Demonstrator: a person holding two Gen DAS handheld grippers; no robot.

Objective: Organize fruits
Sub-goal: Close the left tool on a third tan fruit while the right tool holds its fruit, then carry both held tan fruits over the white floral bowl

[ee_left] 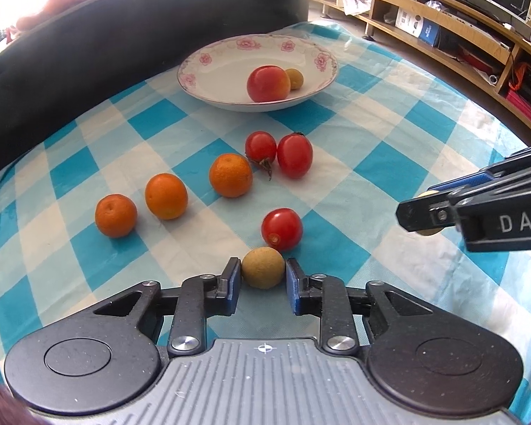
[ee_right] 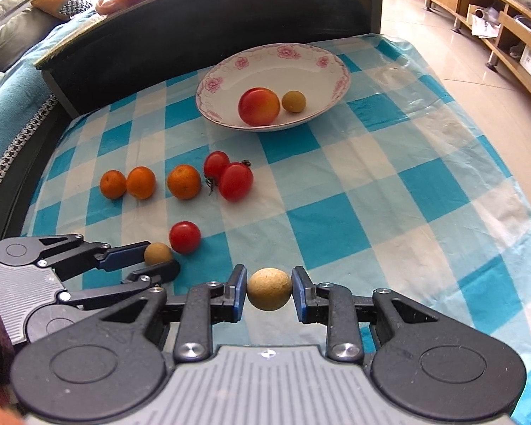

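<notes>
- Left gripper [ee_left: 263,279] pinches a tan longan [ee_left: 263,267] on the blue checked tablecloth [ee_left: 389,163], beside a cherry tomato [ee_left: 281,228]
- Right gripper [ee_right: 269,292] grips a paler longan [ee_right: 269,289]
- Floral bowl [ee_right: 230,67] holds a peach [ee_right: 258,106] and a third longan [ee_right: 293,101]

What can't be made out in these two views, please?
- Left wrist view: right tool cut off by the frame edge; its fingers hide most of its longan.
- Right wrist view: left tool body partly behind the right tool.
- Both: whether the held longans are lifted off the cloth.
</notes>
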